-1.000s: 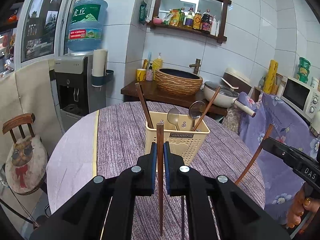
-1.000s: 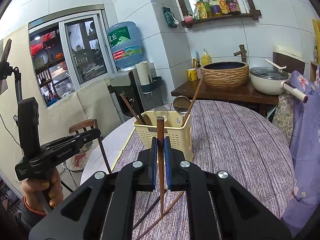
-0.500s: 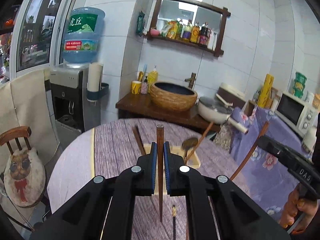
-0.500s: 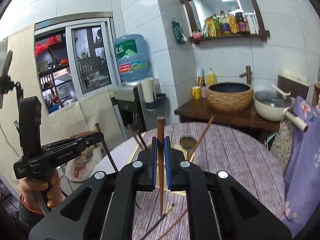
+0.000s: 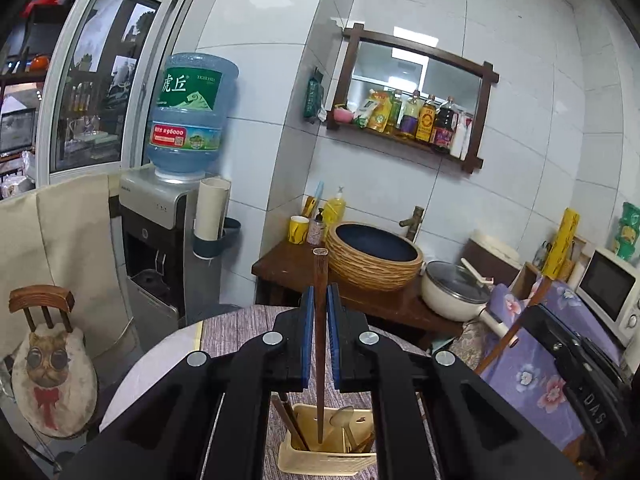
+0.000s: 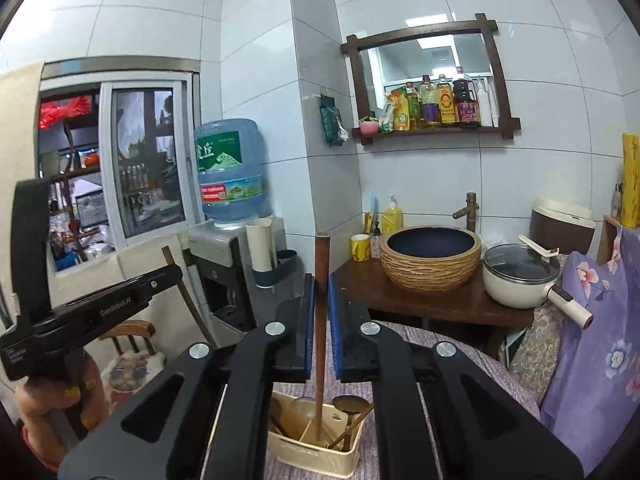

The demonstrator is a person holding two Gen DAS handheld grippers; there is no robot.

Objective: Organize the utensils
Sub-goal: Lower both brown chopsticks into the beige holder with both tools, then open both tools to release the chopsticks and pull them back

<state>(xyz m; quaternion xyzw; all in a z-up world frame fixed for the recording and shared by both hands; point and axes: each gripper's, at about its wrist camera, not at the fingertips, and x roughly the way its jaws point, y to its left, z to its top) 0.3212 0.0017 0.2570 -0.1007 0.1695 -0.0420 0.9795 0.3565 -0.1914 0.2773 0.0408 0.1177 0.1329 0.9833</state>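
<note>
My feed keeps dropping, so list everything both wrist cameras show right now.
utensil holder: one, cream, on table below jaws, holding spoons and chopsticks
table: one, purple striped cloth
basin: one, woven tan, on wooden counter
pot: one, cream, beside basin
water dispenser: one, blue bottle on top
microwave: one, white, far right
left gripper: jaws shut on brown chopstick
right gripper: jaws shut on brown chopstick

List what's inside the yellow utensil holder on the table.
Inside the utensil holder: dark chopsticks leaning at left, two spoons and a thin wooden stick at right. Dividers split it into compartments. Both gripper bodies cover its sides, so anything further in there is hidden.
</note>
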